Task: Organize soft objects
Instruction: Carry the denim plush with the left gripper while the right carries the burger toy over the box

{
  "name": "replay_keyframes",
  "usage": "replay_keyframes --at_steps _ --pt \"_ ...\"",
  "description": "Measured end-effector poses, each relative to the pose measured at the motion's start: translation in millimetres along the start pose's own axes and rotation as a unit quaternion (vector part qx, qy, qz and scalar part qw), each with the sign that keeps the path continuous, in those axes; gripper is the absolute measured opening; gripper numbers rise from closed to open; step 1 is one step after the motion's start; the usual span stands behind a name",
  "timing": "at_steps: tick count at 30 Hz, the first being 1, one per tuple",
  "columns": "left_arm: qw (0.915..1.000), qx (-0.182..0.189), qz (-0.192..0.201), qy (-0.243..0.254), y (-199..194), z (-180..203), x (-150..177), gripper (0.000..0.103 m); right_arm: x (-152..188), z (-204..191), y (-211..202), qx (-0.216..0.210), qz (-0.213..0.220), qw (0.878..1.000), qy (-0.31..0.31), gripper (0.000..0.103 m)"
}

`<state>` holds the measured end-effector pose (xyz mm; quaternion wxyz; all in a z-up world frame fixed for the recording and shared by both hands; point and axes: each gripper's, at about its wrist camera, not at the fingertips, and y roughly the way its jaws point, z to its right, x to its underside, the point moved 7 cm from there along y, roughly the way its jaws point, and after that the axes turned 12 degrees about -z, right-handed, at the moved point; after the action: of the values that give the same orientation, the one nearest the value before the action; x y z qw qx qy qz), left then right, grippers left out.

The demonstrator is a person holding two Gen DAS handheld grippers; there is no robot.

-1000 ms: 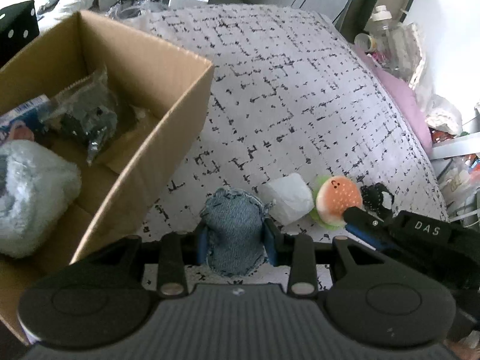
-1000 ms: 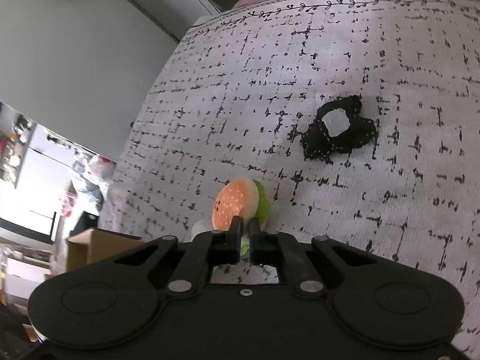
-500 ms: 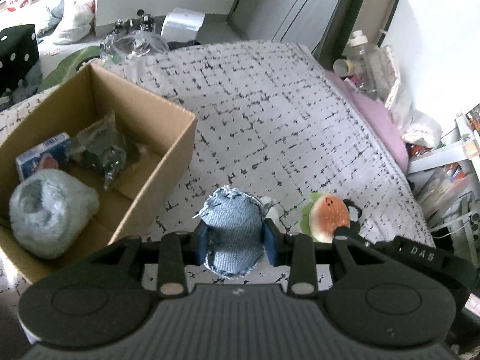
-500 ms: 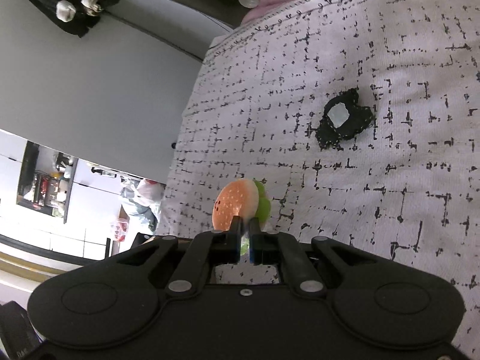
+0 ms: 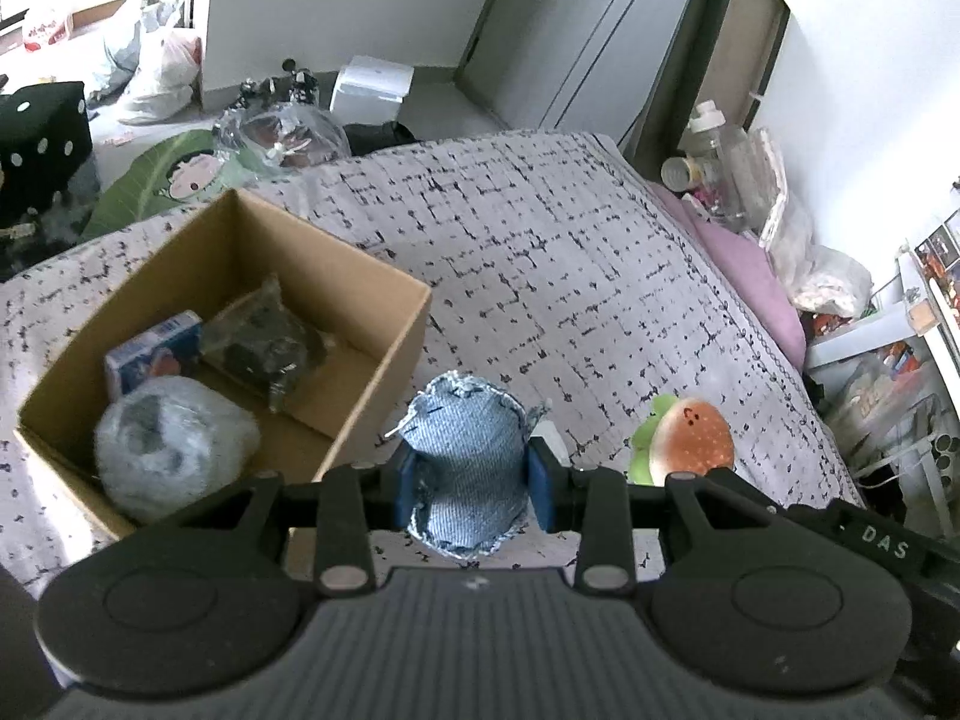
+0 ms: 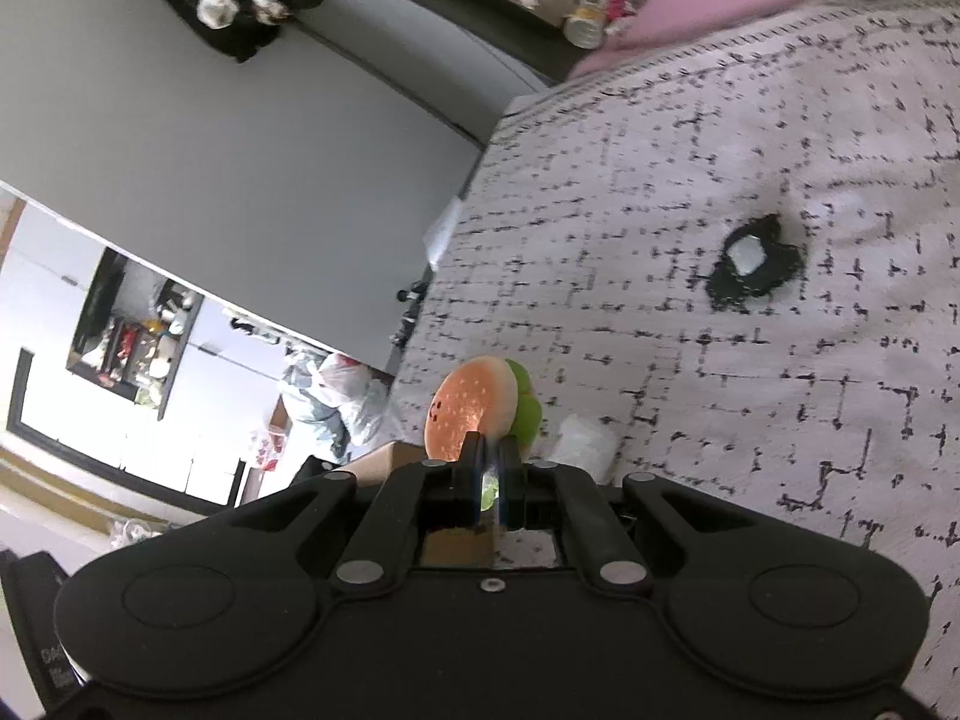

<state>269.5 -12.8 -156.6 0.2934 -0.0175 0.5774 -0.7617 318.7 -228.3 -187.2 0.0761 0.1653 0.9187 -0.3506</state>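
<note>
Left wrist view: the left claw [image 5: 474, 480] is clamped on a denim pouch [image 5: 465, 462], both blue pads pressed into its sides, held clear of the bed [image 5: 540, 276]. The cardboard box [image 5: 384, 360] sits just left of that claw, already holding a pale fluffy bundle [image 5: 174, 456], a dark bagged item [image 5: 264, 348] and a small carton [image 5: 153, 351]. To its right, the right claw [image 6: 489, 462] is pinched nearly shut on the lower edge of a burger plush [image 6: 471, 414]. Recommended practice, in my judgement: carry each piece fully over the box rim before releasing. The pouch is frayed, faded denim, rounded on top; the plush shows an orange speckled bun with a small face and a green layer.
</note>
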Motion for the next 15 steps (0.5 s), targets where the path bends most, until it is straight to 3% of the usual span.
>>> replay_keyframes --at_steps 15 --pt "0.9992 -0.022 0.032 -0.008 -40 -31 -1 0.036 12 -39 -14 -0.035 0.007 0.998 -0.049 0.005"
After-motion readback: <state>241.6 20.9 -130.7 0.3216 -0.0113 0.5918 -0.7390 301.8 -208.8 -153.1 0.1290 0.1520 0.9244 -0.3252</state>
